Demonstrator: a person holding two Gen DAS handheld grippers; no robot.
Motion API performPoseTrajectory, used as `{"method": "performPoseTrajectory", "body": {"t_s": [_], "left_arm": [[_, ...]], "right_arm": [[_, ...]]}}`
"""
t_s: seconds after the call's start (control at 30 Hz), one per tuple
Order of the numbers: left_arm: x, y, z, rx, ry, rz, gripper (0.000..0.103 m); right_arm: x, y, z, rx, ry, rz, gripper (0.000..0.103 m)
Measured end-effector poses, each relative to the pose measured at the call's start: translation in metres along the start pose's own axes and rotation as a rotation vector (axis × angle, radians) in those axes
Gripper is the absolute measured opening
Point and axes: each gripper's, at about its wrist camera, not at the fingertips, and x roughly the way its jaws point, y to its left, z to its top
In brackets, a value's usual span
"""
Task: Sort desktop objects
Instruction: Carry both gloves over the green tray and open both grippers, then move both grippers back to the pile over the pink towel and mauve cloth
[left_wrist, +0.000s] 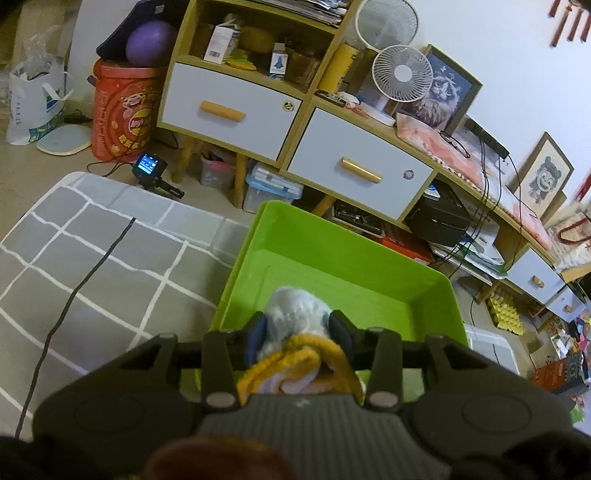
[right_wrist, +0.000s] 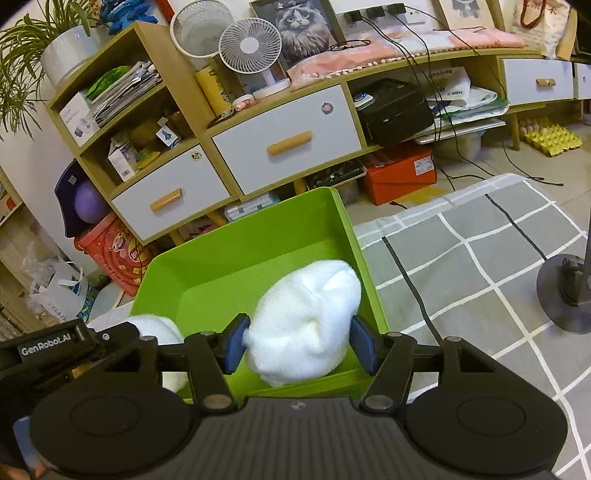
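A green plastic bin (left_wrist: 332, 258) stands on a grey checked cloth; it also shows in the right wrist view (right_wrist: 236, 251). My left gripper (left_wrist: 297, 328) is shut on a rolled grey-white and yellow sock bundle (left_wrist: 295, 314) and holds it over the bin's near edge. My right gripper (right_wrist: 299, 345) is shut on a white rolled sock bundle (right_wrist: 306, 317) over the bin's near right corner. The left gripper's body (right_wrist: 55, 350) and its bundle (right_wrist: 159, 328) show at the left of the right wrist view.
The grey checked cloth (left_wrist: 92, 251) has a black cable (left_wrist: 74, 295) across it. A wooden shelf unit with white drawers (left_wrist: 229, 107) stands behind the bin. A black fan base (right_wrist: 565, 291) sits on the cloth at right. A red snack tub (left_wrist: 122, 110) stands far left.
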Motion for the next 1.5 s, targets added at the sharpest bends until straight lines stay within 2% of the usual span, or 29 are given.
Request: {"method": "performPoseTrajectory", "body": {"t_s": [0.17,0.37,0.5,0.6,0.8,0.97,1.1,1.27,1.5], "left_arm": [[-0.001,0.001,0.001,-0.009,-0.002,0.004,0.050],[-0.006,-0.003,0.002,0.004,-0.005,0.008,0.061],[-0.010,-0.004,0.002,0.009,0.004,0.014,0.063],[-0.014,-0.006,0.002,0.019,0.017,0.019,0.070],[-0.024,-0.014,-0.004,0.061,0.052,0.030,0.072],[-0.037,-0.018,-0.007,0.082,0.060,0.038,0.078],[-0.045,-0.019,-0.008,0.094,0.074,0.042,0.083],[-0.057,-0.018,-0.010,0.115,0.094,0.054,0.097],[-0.072,-0.011,-0.014,0.118,0.142,0.051,0.102]], "right_arm": [[-0.004,0.002,0.001,-0.001,-0.005,0.015,0.070],[-0.005,0.002,0.003,0.004,0.001,0.020,0.072],[-0.008,0.004,0.003,0.003,0.008,0.024,0.072],[-0.012,0.005,0.004,-0.003,0.011,0.023,0.072],[-0.024,0.006,0.005,-0.027,0.038,0.011,0.073],[-0.037,0.007,0.006,-0.045,0.057,0.006,0.077],[-0.048,0.008,0.005,-0.059,0.084,0.006,0.080],[-0.057,0.009,0.004,-0.081,0.135,0.010,0.084],[-0.066,0.001,-0.002,-0.073,0.206,0.015,0.087]]}}
